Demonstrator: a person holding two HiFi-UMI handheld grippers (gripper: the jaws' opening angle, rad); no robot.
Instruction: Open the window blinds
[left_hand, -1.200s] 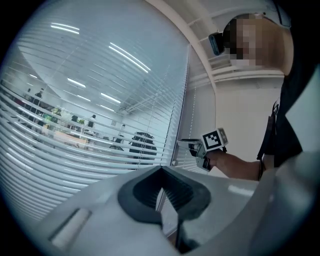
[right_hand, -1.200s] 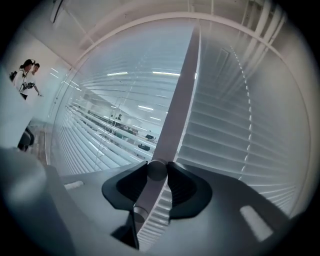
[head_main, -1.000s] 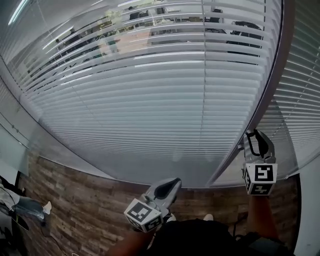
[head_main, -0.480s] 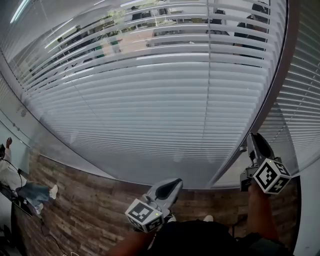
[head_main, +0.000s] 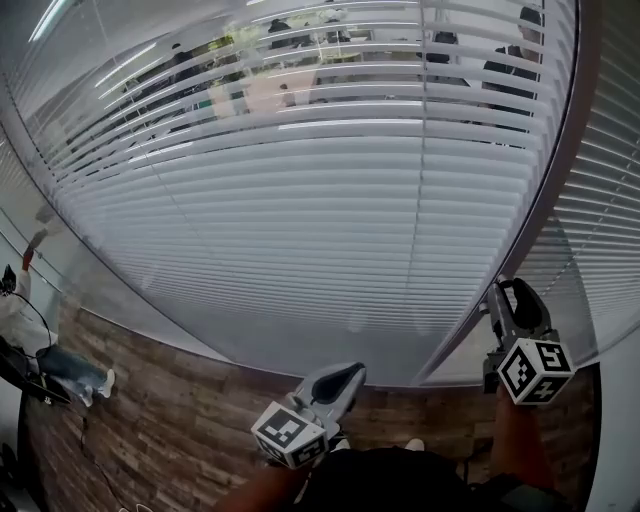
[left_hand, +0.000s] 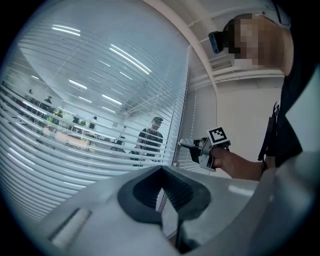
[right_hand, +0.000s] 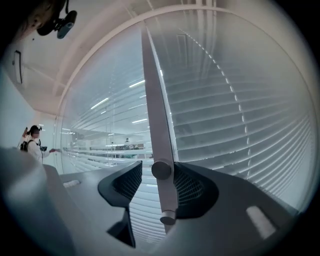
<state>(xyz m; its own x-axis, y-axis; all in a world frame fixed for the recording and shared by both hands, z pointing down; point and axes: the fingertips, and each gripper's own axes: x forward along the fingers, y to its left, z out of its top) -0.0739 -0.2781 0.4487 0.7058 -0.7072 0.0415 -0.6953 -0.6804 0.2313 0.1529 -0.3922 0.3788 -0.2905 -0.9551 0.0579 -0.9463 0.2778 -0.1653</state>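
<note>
Indoors, faces a broad run of white window blinds (head_main: 300, 220), filling most of the head view, lowered full length, with slats tilted enough near the top to show an office and figures beyond the glass. Stands over wood-plank flooring (head_main: 150, 410) below the sill. Meets a grey upright window post (head_main: 545, 190) at right, with a second blind past it. Carries the left gripper (head_main: 345, 372) low and central, well apart from the blinds and pointing toward them, jaws together with nothing between them. Holds the right gripper (head_main: 507, 300) level beside that post, at the blinds' lower right corner, jaws just opened and spread wide. Frames a thin pale tilt wand (right_hand: 159, 145) hanging upright between those jaws, near the right-hand pad and clear of the other; contact with the near pad not discernible. Shows, through the slats in the left gripper view, one person in a dark cap (left_hand: 151, 137) on the far side.
</note>
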